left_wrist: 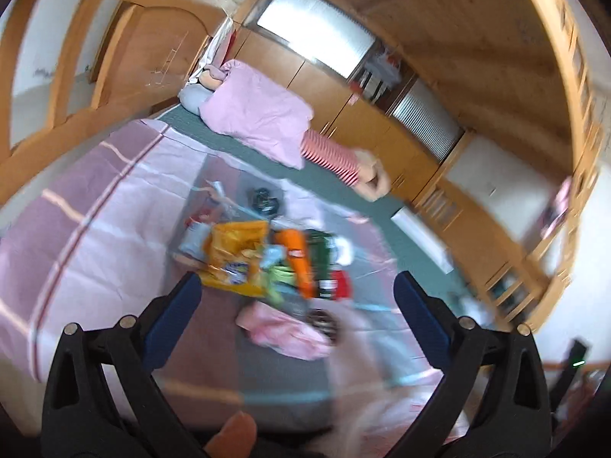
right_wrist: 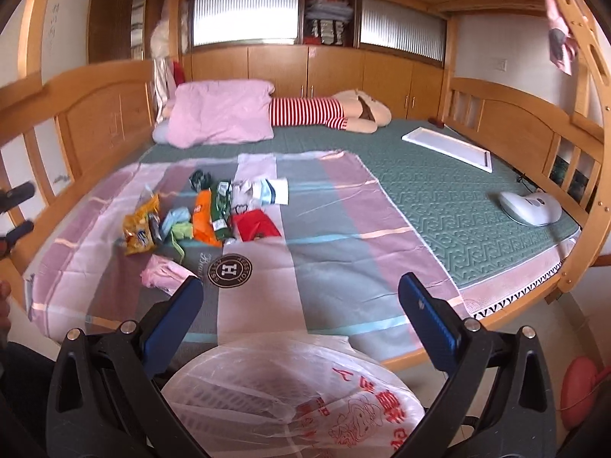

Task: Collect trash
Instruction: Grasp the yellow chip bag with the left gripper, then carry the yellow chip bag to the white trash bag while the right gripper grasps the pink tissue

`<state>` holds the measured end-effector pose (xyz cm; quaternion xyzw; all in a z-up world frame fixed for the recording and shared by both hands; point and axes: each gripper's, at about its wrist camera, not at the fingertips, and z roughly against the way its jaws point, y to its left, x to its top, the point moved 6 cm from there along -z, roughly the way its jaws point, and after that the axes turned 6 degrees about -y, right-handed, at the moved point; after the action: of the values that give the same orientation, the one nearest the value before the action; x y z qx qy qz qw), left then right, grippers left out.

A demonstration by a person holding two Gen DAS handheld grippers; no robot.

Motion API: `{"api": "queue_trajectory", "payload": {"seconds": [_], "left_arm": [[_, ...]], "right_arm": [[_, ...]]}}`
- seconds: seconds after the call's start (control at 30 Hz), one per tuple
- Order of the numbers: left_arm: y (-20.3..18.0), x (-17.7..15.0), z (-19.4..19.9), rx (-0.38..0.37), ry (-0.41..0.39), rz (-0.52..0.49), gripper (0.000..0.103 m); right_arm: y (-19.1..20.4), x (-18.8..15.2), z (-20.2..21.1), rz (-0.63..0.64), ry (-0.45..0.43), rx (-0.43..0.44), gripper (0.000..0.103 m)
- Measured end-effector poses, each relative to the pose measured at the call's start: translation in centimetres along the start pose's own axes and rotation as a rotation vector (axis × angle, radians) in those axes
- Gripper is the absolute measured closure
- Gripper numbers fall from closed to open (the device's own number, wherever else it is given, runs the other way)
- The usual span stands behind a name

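While the white plastic bag (right_wrist: pixel 290 393) is sitting nearest us below the right gripper (right_wrist: pixel 299 297), whose jaws are standing spread and empty, we are judging the collecting as not yet begun. Farther off, the left gripper (left_wrist: pixel 294 294), likewise spread, is hovering over the wrappers (right_wrist: pixel 202 213) lying on the striped sheet (right_wrist: pixel 336 236), left of centre. Next we are needing to close on the near pink wrapper (right_wrist: pixel 164 273).

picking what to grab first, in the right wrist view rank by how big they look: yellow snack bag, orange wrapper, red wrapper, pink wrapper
1. orange wrapper
2. red wrapper and yellow snack bag, too alike to split
3. pink wrapper, partly hidden by the right gripper, so unsure
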<state>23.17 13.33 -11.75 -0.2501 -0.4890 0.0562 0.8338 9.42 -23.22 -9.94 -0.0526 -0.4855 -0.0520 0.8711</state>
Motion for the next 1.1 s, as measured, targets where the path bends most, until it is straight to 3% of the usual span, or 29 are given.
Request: {"api": "queue_trajectory", "payload": {"seconds": [0.1,0.17,0.23,0.4,0.47,0.53,0.57,0.6,0.63,0.67,0.87,1.0,1.07,1.1], "left_arm": [[2.6,-0.3,-5.9,0.111,0.189,-0.062,0.003],[4.4,-0.4,-9.6,0.132,0.233,-0.079,0.003],[5.9,-1.3,-12.2,0.099,0.272,-0.059,0.003],[9.3,-3.1,-18.6,0.04,0.366,0.144,0.005],[8.4,-2.1,-20.2,-0.011,0.333,0.137,0.005],[7.5,-1.8,-21.3,0.009,0.323,0.054,0.005],[7.2,-1.8,-21.8,0.023,0.33,0.01,0.005],[6.8,-2.2,-22.4,0.039,0.341,-0.051,0.013],[6.6,-2.7,-22.7,0.052,0.362,-0.083,0.022],[6.7,-3.5,-23.5,0.063,0.409,-0.098,0.037],[7.4,-3.5,-22.5,0.046,0.433,-0.019,0.056],[7.8,-2.9,-20.2,0.054,0.406,0.004,0.062],[7.6,-2.4,-19.1,0.054,0.377,-0.014,0.065],[7.5,-2.0,-18.0,0.049,0.357,-0.019,0.068]], "right_arm": [[1.4,0.0,-1.6,0.024,0.027,0.003,0.003],[2.5,-0.2,-3.1,0.036,0.061,0.008,0.003],[3.7,-0.5,-4.7,0.036,0.108,0.042,0.003],[7.0,-1.3,-8.0,0.035,0.188,0.087,0.003],[8.3,-1.5,-8.7,0.04,0.2,0.104,0.003],[9.6,-1.8,-9.6,0.062,0.214,0.108,0.003],[10.2,-1.9,-10.2,0.076,0.224,0.105,0.003],[10.7,-1.9,-10.6,0.088,0.23,0.106,0.003],[11.4,-2.0,-11.1,0.103,0.233,0.112,0.003],[12.0,-2.0,-11.5,0.114,0.234,0.118,0.003],[15.9,-2.2,-15.3,0.181,0.27,0.2,0.003],[18.7,-2.6,-18.2,0.256,0.31,0.251,0.003],[19.7,-3.3,-19.5,0.297,0.344,0.249,0.007],[20.2,-3.7,-19.9,0.31,0.364,0.254,0.015]]}}
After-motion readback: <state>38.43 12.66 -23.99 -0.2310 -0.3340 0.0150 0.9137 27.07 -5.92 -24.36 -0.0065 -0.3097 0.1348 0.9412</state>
